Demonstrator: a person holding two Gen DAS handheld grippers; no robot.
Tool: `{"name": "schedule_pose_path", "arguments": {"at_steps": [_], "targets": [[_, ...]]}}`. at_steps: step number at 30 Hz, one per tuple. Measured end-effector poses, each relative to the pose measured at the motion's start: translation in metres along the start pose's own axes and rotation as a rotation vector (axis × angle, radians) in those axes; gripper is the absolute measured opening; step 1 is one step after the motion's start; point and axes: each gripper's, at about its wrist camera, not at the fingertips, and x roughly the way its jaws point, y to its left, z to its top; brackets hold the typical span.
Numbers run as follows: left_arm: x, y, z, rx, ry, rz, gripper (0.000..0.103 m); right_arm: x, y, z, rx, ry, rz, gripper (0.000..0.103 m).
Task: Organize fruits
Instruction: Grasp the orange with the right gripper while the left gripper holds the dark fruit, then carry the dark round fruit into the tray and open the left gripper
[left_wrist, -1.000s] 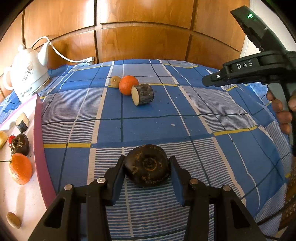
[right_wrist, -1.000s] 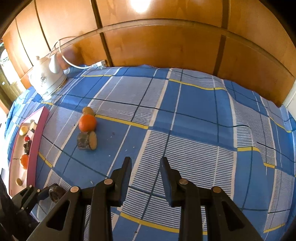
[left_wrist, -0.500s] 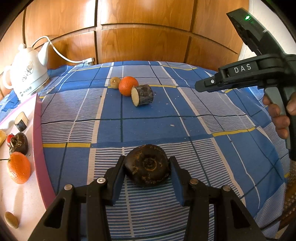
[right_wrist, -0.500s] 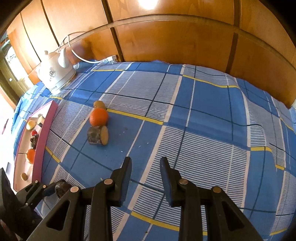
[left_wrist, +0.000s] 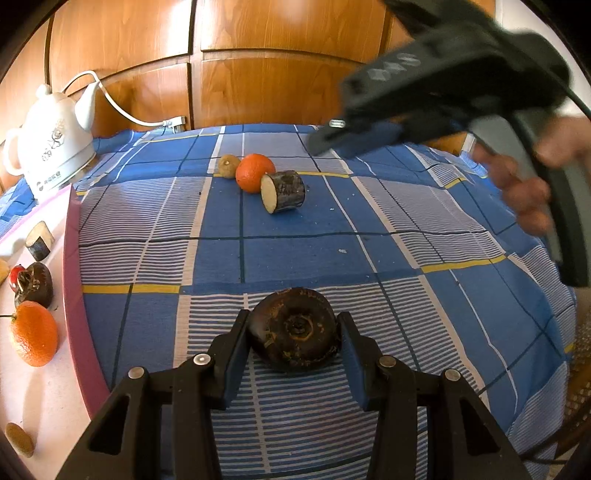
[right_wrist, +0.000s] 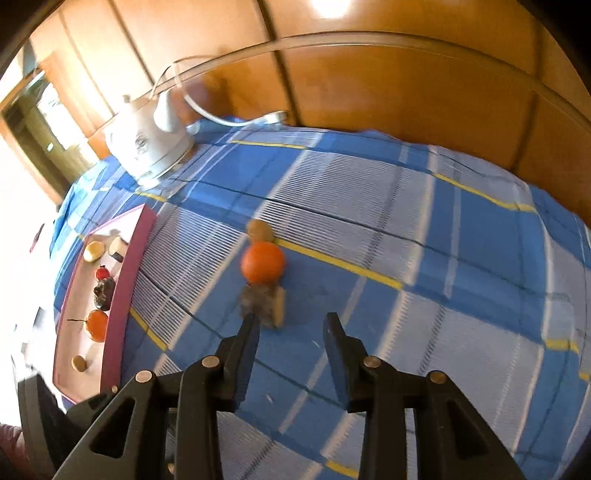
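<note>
My left gripper (left_wrist: 293, 332) is shut on a dark round fruit (left_wrist: 293, 328), held just above the blue checked cloth. Farther back lie an orange (left_wrist: 255, 171), a small brown fruit (left_wrist: 229, 166) and a dark cut piece with a pale face (left_wrist: 283, 191), close together. My right gripper (right_wrist: 291, 325) is open and empty, just short of the cut piece (right_wrist: 264, 301), with the orange (right_wrist: 263, 261) and brown fruit (right_wrist: 259, 229) behind it. In the left wrist view the right gripper's body (left_wrist: 443, 85) hovers blurred above the far right of the table.
A pink-rimmed white tray (left_wrist: 75, 266) at the left holds an orange (left_wrist: 34, 332), a dark fruit (left_wrist: 35, 284), a cut piece (left_wrist: 40, 240) and small bits. A white electric kettle (left_wrist: 51, 147) with cord stands at the back left. Wooden panels close the back.
My right gripper has swung left and forward toward the orange and cut piece, now blurred with motion. My left gripper keeps hold of the dark fruit and has barely moved.
</note>
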Motion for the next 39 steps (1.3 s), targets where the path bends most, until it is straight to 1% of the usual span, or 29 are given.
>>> {"name": "schedule_pose_path", "arguments": {"at_steps": [3,5,7,8,9,12,14,15,16,19,24,27,31,36,39], "targets": [[-0.001,0.001,-0.001,-0.003,-0.002,-0.004,0.046,0.018,0.011,0.016,-0.03,0.027,0.001,0.037],[-0.001,0.001,-0.001,-0.005,-0.004,-0.007,0.046,0.03,0.018,0.026,-0.055,0.044,-0.015,0.038],[-0.001,0.002,-0.001,-0.006,-0.006,-0.009,0.046,0.041,0.021,0.03,-0.071,0.066,-0.021,0.048],[-0.001,0.002,-0.001,-0.006,-0.006,-0.011,0.046,0.047,0.023,0.033,-0.083,0.077,-0.03,0.056],[-0.001,0.002,-0.002,-0.008,-0.007,-0.012,0.046,0.053,0.026,0.035,-0.099,0.09,-0.043,0.057],[-0.001,0.003,-0.002,-0.01,-0.008,-0.015,0.046,0.068,0.031,0.038,-0.129,0.118,-0.072,0.057],[0.0,0.003,-0.002,-0.01,-0.008,-0.015,0.046,0.076,0.031,0.038,-0.134,0.139,-0.068,0.056],[0.0,0.003,-0.002,-0.011,-0.008,-0.016,0.046,0.081,0.032,0.038,-0.139,0.154,-0.079,0.041],[0.0,0.003,-0.002,-0.012,-0.007,-0.016,0.046,0.082,0.032,0.037,-0.143,0.148,-0.103,0.04],[0.0,0.003,-0.001,-0.015,-0.006,-0.018,0.046,0.07,0.028,0.038,-0.111,0.089,-0.097,0.039],[0.0,0.002,-0.001,-0.015,-0.002,-0.014,0.046,0.036,0.014,0.038,-0.062,-0.012,-0.139,0.039],[0.0,0.002,0.0,-0.018,0.002,-0.013,0.046,0.015,-0.004,0.028,-0.025,-0.016,-0.152,0.039],[0.001,0.003,0.001,-0.02,0.01,-0.011,0.046,0.001,-0.028,0.0,0.006,0.031,-0.199,0.039],[0.002,0.0,0.005,-0.012,0.026,0.003,0.046,0.002,-0.052,-0.041,0.056,0.095,-0.228,0.039],[0.001,0.0,0.008,-0.019,0.041,0.011,0.046,0.008,-0.061,-0.055,0.076,0.104,-0.244,0.039]]}}
